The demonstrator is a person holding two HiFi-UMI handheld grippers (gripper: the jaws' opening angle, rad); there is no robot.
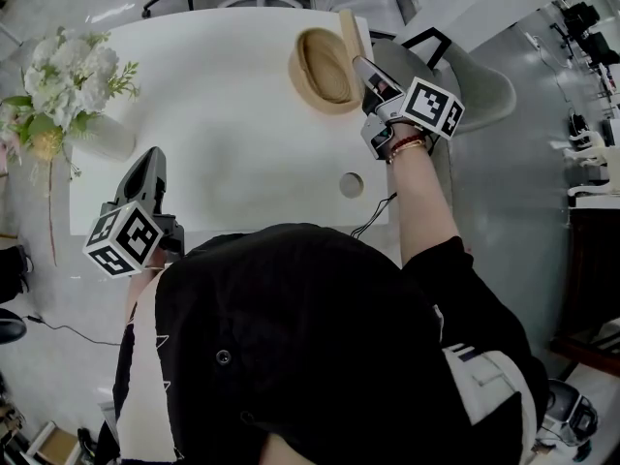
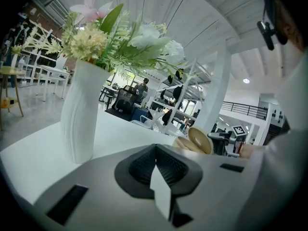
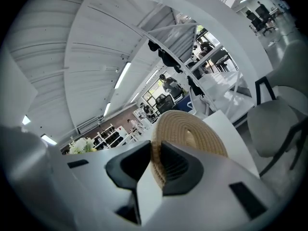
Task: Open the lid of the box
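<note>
A round woven box [image 1: 322,68] stands open at the far right of the white table [image 1: 232,134]. Its woven lid [image 1: 348,29] is tipped up on edge beside the box's right rim. My right gripper [image 1: 359,64] is shut on the lid's rim; in the right gripper view the lid [image 3: 192,133] sits pinched between the pads of the right gripper [image 3: 156,163]. My left gripper [image 1: 149,161] hovers at the table's near left edge, shut and empty. In the left gripper view the left gripper [image 2: 157,163] shows its jaws together, with the box and lid [image 2: 199,139] far off.
A white vase of flowers [image 1: 58,90] stands at the table's left end, close to the left gripper, and looms large as the vase [image 2: 82,109] in the left gripper view. A round cable hole [image 1: 351,184] lies near the front right edge. A grey chair [image 1: 475,85] stands to the right.
</note>
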